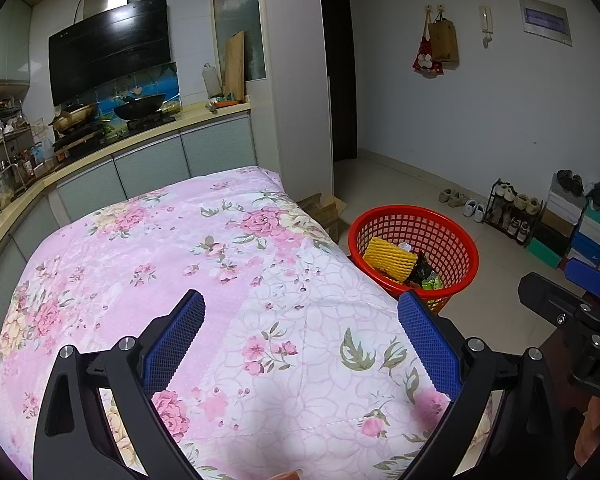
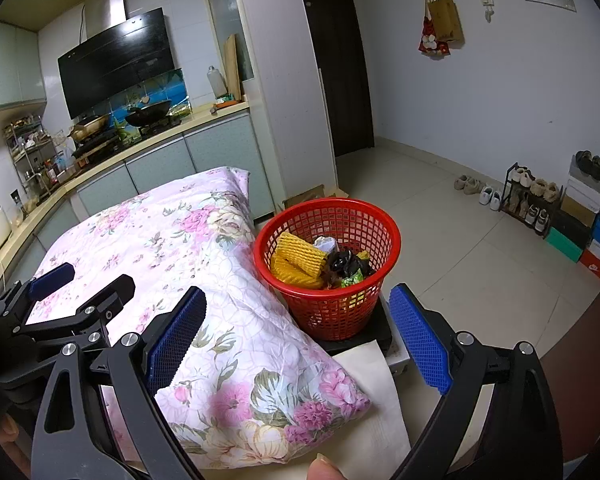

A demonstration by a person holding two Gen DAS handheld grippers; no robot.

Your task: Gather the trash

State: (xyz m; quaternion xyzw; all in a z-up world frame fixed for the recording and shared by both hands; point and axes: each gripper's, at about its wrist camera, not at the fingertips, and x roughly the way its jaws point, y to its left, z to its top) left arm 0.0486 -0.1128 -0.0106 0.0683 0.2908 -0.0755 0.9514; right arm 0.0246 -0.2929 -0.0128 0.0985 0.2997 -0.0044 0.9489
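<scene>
A red mesh basket [image 2: 356,222] [image 1: 452,236] stands just past the right end of a pink floral cloth [image 1: 204,280] [image 2: 188,248]. Inside it lie yellow foam netting [image 2: 298,258] [image 1: 390,260], a black wrapper [image 2: 346,266], a green packet [image 2: 352,279] and a white crumpled piece [image 2: 326,243]. My left gripper [image 1: 300,344] hangs open above the cloth with nothing between its blue pads. My right gripper [image 2: 298,340] is open too, over the cloth's near right corner, short of the basket. In each wrist view the other gripper shows at the edge [image 2: 72,292] [image 1: 572,300].
The basket rests on a dark slab [image 2: 364,336] above a white sheet [image 2: 376,392]. A kitchen counter with a wok [image 1: 140,106] runs behind the cloth. A shoe rack [image 2: 528,200], shoes and stacked boxes [image 2: 592,232] line the right wall across tiled floor [image 2: 460,240]. A thumb [image 2: 324,468] shows at the bottom.
</scene>
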